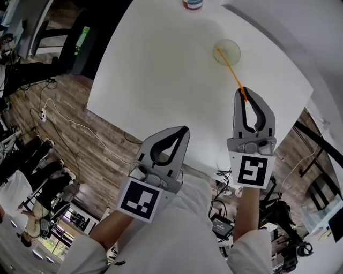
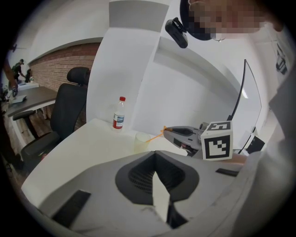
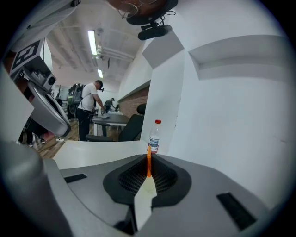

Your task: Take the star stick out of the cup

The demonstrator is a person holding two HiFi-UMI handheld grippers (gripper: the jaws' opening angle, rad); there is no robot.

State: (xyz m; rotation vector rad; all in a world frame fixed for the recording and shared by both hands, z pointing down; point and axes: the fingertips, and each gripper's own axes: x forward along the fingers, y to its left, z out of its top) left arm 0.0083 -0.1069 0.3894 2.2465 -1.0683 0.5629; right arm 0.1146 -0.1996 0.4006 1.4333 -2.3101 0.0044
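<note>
Stick and grip first: the thin orange star stick (image 1: 234,75) has its lower end in the cup (image 1: 236,48) and leans out over the rim toward you. Its upper end is pinched in your right tool (image 1: 244,92). In the right gripper view the jaws are pressed together on the orange shaft (image 3: 149,164), which runs straight out from between the tips. I can't make out the star itself.

The stick looks very light and slim, probably a little bendy, so a firm pinch is enough, and you already have it near the free end. The clear cup looks light too and nothing steadies it. In my judgement, a pull across the rim could tip or drag it, so draw the stick out along its own lean.

The cup stands far out on the white surface (image 1: 161,69), with a bottle (image 1: 193,4) beyond it at the far edge. Your left tool (image 1: 184,130) hangs near the surface's close edge, well apart from the cup, jaws together with nothing between them.
</note>
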